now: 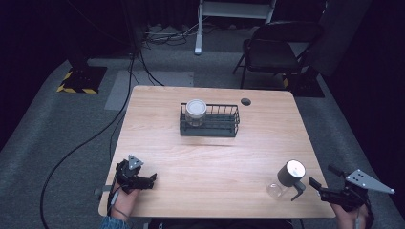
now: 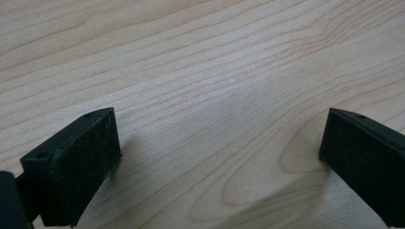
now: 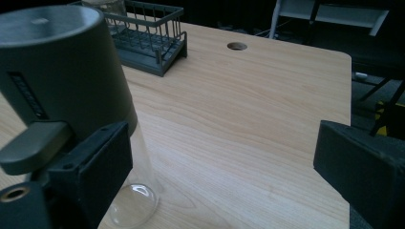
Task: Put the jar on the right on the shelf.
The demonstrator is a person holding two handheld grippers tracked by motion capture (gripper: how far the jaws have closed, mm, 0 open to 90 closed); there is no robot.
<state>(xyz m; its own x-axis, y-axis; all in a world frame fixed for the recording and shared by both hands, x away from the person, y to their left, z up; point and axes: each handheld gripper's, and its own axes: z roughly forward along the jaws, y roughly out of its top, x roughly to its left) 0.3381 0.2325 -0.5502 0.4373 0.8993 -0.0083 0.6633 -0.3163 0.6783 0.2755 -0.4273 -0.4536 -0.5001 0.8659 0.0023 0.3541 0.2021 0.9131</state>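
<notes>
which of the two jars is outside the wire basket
The clear jar with the grey lid, standing on the bare table near its front right corner, right beside the right gripper. The other jar sits inside the wire basket.

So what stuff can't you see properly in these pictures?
- Whether the bottle holds anything: its clear body is half hidden by the right gripper jaw in the right gripper view, tiny in the high view.
- The marks on its grey cap: too blurred to read.
- The jar in the wire basket: cut off by the top edge in the right gripper view.
- The left gripper has open jaws, pointed at bare table.
</notes>
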